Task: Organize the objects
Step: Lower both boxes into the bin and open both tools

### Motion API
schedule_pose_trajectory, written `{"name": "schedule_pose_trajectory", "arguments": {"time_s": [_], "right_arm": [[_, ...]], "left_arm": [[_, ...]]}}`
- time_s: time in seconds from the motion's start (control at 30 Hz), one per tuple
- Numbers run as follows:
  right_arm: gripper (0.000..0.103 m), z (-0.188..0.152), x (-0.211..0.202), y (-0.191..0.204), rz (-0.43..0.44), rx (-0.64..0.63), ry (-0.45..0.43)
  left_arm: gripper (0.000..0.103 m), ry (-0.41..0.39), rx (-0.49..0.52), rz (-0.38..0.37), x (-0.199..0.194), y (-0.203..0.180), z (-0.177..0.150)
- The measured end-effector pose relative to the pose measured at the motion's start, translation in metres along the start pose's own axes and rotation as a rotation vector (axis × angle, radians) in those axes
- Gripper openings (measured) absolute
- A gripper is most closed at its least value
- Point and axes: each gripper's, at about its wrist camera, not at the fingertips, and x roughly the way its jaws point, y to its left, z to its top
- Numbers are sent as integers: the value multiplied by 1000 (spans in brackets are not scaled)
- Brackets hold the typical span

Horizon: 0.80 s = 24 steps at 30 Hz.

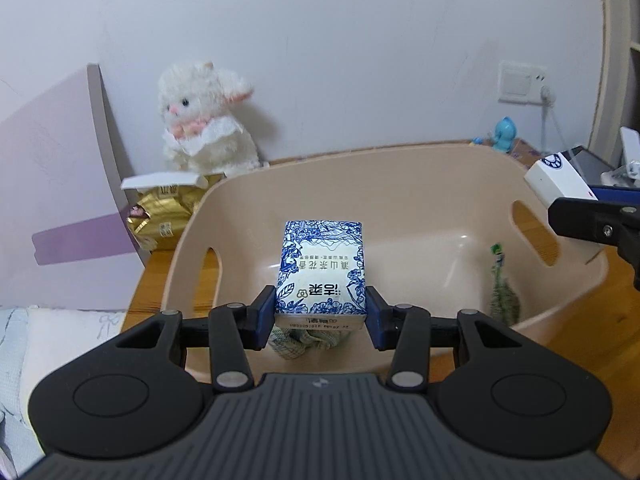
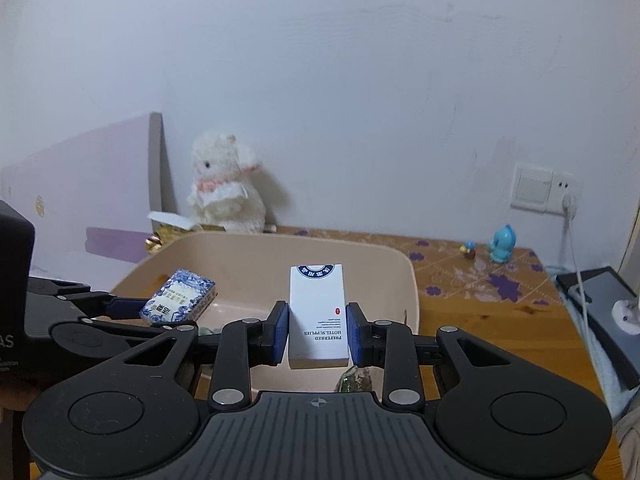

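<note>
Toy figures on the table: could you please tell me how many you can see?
3: a white plush rabbit against the wall behind the tub, plus a blue figurine and a tiny figure near the wall socket. Others may be hidden.

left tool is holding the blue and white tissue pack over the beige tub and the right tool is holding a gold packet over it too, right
Not quite. The right tool is shut on a white box printed "hotel supplies", not a gold packet; the right wrist view shows it. The gold packet lies outside the beige tub, near the plush toy. The left tool does hold the tissue pack over the tub.
</note>
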Motion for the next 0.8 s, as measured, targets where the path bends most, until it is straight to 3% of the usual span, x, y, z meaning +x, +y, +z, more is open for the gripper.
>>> {"name": "schedule_pose_trajectory", "arguments": {"time_s": [0.37,0.4,0.47,0.53,0.57,0.8], "right_arm": [[29,-10,47,3,-30,-14,111],[40,-10,48,4,-33,-15,115],[43,-12,44,6,-46,-30,105],[57,-12,37,7,-52,-35,90],[59,-11,32,6,-50,-32,79],[72,-11,-6,3,-43,-8,31]], "left_arm": [[49,61,-28,-16,31,0,1],[49,55,-27,-15,30,1,1],[51,47,-31,-19,25,1,1],[66,35,-38,-15,18,2,1],[71,25,-41,-10,12,2,1],[79,-16,-37,19,-27,5,-5]]}}
